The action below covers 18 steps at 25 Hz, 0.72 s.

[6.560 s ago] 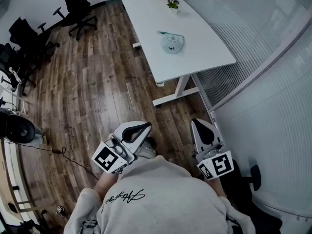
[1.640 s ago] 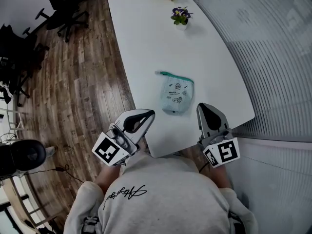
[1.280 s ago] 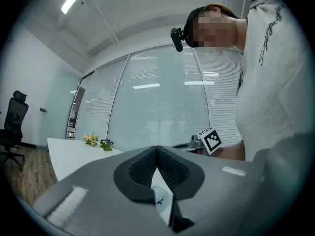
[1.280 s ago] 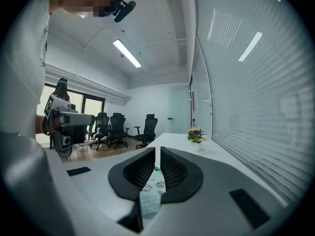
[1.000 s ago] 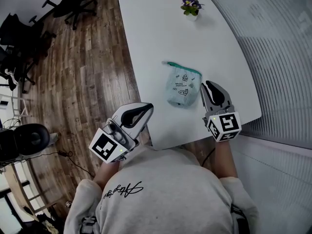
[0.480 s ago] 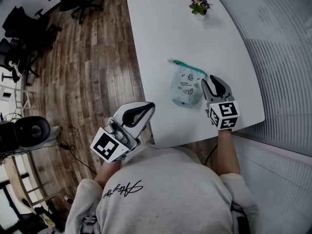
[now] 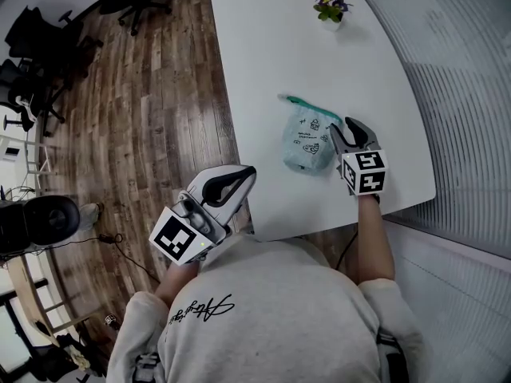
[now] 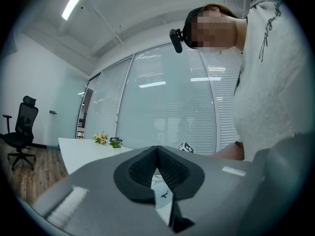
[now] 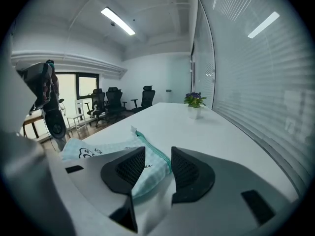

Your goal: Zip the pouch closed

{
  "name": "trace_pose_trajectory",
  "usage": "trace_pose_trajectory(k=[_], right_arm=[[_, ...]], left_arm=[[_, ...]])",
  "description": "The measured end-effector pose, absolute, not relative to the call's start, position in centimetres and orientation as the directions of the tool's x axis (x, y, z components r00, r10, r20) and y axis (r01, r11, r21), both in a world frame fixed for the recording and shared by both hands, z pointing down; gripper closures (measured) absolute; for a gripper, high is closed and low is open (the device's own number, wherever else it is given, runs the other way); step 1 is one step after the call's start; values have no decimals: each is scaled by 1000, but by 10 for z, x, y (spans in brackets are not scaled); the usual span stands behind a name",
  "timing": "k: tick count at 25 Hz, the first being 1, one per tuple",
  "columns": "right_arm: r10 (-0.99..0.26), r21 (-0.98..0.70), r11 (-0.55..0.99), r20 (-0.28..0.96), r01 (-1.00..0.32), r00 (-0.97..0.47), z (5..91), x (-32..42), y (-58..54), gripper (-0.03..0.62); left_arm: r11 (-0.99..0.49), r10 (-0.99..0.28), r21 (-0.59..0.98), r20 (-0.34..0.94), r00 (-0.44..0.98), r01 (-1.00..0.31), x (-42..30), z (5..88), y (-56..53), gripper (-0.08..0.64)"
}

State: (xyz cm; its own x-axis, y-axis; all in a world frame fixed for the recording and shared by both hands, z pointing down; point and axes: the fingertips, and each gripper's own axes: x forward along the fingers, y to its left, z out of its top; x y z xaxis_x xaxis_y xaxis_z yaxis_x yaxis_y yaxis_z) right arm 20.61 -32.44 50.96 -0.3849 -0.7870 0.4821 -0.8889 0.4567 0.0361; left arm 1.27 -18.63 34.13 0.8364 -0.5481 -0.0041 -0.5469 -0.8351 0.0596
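Right gripper [image 9: 158, 152] opening, pouch [image 7: 307, 138] edge between jaws, seemingly unpinched; left gripper [image 8: 157, 148] closed, empty; flower pot [image 7: 330, 10] beyond.

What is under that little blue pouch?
Only the white table shows around the pouch, which rests directly on it. Anything right beneath the pouch is covered by its fabric, so that cannot be seen.

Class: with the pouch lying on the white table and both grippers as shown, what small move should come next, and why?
Probably ease the right gripper slightly forward and close on the corner of the mint-green checked fabric pouch. Its fingers are opening, with the pouch's green zipper edge between them, not gripped; the left gripper is shut, back at the edge of the white table.
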Motion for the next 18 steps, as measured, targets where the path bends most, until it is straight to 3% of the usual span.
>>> trace_pose_trajectory(k=[18], right_arm=[[-709, 50, 472, 615, -880, -345, 553, 212, -344, 419]], left_arm=[[-817, -575, 58, -5, 818, -574, 7, 343, -187, 558]])
